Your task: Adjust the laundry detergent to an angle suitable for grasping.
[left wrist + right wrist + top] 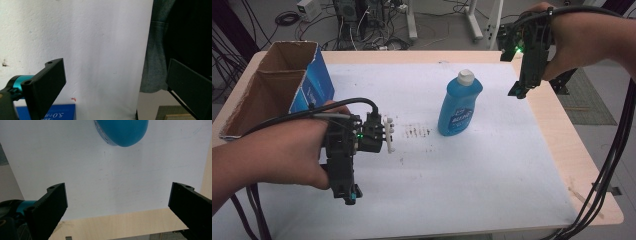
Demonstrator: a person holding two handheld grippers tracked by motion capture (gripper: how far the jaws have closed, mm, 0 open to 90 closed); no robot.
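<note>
Overall layout: one table with a light wood top, covered over most of its surface by one white sheet.
Bottles, count 1: a blue bottle with a white cap stands upright near the middle of the white sheet, towards its far half. Its rounded blue body also appears at the top edge of the right gripper view.
Boxes, count 1: an open cardboard box with a blue printed side sits at the table's far left corner, well apart from the bottle.
Marks: a short band of small dark specks lies on the sheet just beside the bottle's base, on its left.
Grippers, count 2: one in each of the person's hands.
Left gripper: held above the near left part of the sheet, jaws pointing down and towards the person. In the left gripper view its two black jaws stand wide apart with nothing between them; white sheet and grey fabric lie beyond.
Right gripper: held above the far right edge of the table, to the right of the bottle and clear of it. In the right gripper view its jaws are spread wide and hold nothing.
Cables: black cables trail from both grippers; the exact count cannot be told.
</note>
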